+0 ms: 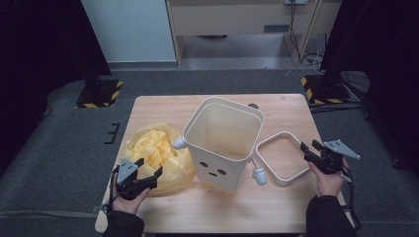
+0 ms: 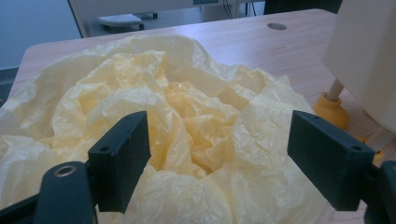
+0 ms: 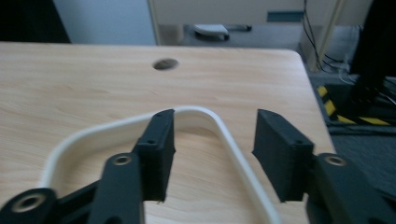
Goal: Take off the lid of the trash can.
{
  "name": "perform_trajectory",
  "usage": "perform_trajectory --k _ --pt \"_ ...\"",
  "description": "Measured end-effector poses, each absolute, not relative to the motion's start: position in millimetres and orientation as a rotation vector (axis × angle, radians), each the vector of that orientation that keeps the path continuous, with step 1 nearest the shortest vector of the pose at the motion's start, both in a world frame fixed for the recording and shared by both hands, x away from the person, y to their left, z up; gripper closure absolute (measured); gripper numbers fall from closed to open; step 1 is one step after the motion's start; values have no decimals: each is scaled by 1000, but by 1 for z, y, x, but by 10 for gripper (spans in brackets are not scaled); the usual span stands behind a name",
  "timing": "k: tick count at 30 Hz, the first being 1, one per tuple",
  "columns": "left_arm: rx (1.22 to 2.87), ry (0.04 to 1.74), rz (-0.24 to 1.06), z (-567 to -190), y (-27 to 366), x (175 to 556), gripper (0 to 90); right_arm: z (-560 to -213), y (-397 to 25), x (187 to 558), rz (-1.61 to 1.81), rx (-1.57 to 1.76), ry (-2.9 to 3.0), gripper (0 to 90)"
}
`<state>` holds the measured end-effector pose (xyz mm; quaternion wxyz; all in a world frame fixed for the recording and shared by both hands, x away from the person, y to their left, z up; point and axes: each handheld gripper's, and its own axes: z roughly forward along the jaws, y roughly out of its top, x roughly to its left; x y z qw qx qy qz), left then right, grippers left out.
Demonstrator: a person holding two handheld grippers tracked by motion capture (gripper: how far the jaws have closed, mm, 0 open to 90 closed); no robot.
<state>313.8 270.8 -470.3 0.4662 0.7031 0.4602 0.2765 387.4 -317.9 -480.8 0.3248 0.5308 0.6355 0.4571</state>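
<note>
Crumpled yellow bag (image 2: 182,121) lies on the worktop (image 1: 163,106) directly ahead of the left gripper (image 1: 147,170), fingers wide open, empty. Right gripper (image 3: 212,149), also open, straddles the white frame (image 3: 243,161).

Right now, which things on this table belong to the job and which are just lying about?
In the job:
yellow bag, between the left gripper's open fingers
white ring, straddled by the right gripper
cream bin

Lying about:
black stands with striped bases
cables on the floor
</note>
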Motion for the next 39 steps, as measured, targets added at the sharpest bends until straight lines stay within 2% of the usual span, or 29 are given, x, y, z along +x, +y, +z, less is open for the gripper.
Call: perform_trajectory --k 11,17,28,39 --pt "1674 1031 733 -449 262 316 215 -457 -280 376 1312 1303 1708 335" --pt "1648 997 715 -439 254 324 231 -448 -270 361 1375 1255 1735 311" --pt "1677 1060 732 -450 262 324 237 -445 -268 346 1378 1216 1764 241" --pt "1733 1213 729 -468 280 319 229 -466 -271 353 1275 1317 1847 168"
